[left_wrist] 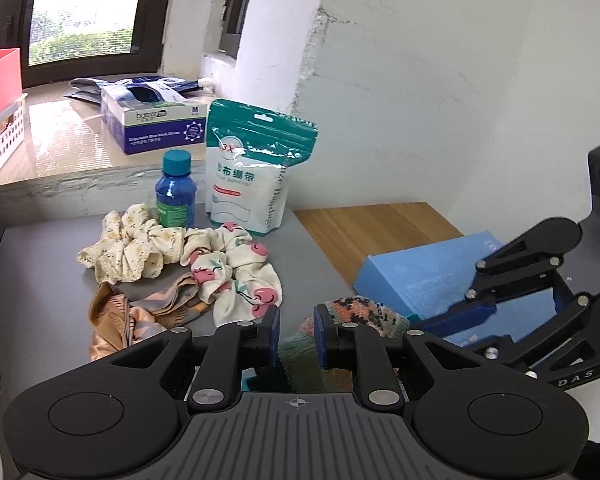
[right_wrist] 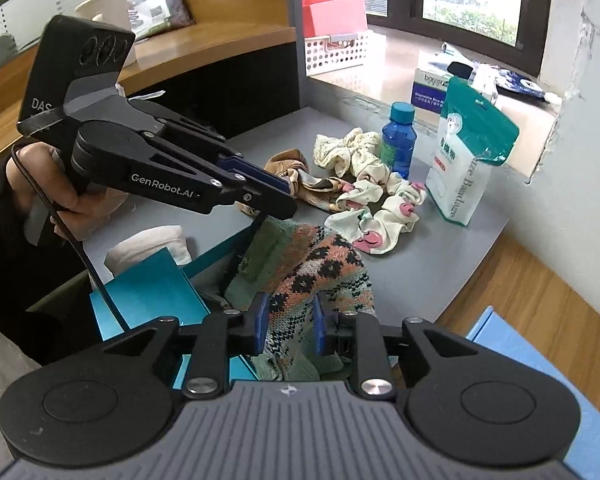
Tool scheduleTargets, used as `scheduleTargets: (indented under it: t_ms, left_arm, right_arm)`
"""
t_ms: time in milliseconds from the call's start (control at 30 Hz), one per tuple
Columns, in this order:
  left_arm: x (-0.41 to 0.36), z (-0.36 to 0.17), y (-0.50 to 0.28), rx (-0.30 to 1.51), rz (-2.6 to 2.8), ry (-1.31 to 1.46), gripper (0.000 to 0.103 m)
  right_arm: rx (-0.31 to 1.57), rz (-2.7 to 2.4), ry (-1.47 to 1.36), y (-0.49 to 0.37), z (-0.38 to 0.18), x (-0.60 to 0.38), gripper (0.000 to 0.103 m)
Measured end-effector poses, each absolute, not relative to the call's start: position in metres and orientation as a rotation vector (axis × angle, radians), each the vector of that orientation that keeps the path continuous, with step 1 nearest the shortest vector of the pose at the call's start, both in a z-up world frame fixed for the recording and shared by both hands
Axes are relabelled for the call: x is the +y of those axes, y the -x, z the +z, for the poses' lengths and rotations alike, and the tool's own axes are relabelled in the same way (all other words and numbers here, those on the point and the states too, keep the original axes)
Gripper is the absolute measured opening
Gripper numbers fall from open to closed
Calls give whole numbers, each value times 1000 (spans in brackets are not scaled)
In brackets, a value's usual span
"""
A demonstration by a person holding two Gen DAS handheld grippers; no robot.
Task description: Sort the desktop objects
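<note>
A multicoloured knit cloth (right_wrist: 320, 264) lies in an open teal box (right_wrist: 148, 296). My right gripper (right_wrist: 291, 320) is open, with the knit cloth between its fingers. It also shows in the left wrist view as the right gripper (left_wrist: 432, 326), reaching towards the knit cloth (left_wrist: 360, 312). My left gripper (right_wrist: 290, 196), held by a hand, hovers shut over the box's far rim; nothing is visibly clamped. On the grey desk (left_wrist: 40, 272) lie a floral scrunchie (left_wrist: 132, 248), a cherry scrunchie (left_wrist: 236, 276) and a brown scrunchie (left_wrist: 140, 316). A blue bottle (left_wrist: 175, 190) and a gauze bag (left_wrist: 248, 172) stand behind them.
A light blue box (left_wrist: 420, 276) rests on the wooden surface (left_wrist: 372, 228) at the right. On the windowsill are a glove box (left_wrist: 156, 120), a white basket (left_wrist: 0, 140) and a red box (left_wrist: 0, 76). A white tissue (right_wrist: 148, 244) lies beside the teal box.
</note>
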State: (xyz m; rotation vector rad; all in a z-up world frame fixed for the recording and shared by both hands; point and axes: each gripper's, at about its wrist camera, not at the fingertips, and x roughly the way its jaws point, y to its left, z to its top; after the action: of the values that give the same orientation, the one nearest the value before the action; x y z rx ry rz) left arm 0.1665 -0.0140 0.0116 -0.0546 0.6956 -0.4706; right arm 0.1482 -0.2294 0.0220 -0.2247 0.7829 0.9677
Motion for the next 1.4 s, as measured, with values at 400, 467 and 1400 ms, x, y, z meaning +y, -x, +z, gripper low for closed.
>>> scheduleTargets:
  t_ms: [400, 467, 1400]
  left_arm:
    - [-20, 0, -165, 730, -501, 56, 17]
    - [-19, -2, -162, 737, -505, 57, 17]
    - [-40, -31, -155, 817, -434, -38, 18]
  right_arm:
    - [734, 843, 186, -184, 13, -218, 11]
    - [758, 849, 194, -185, 5, -215, 11]
    - [908, 964, 273, -173, -26, -195, 11]
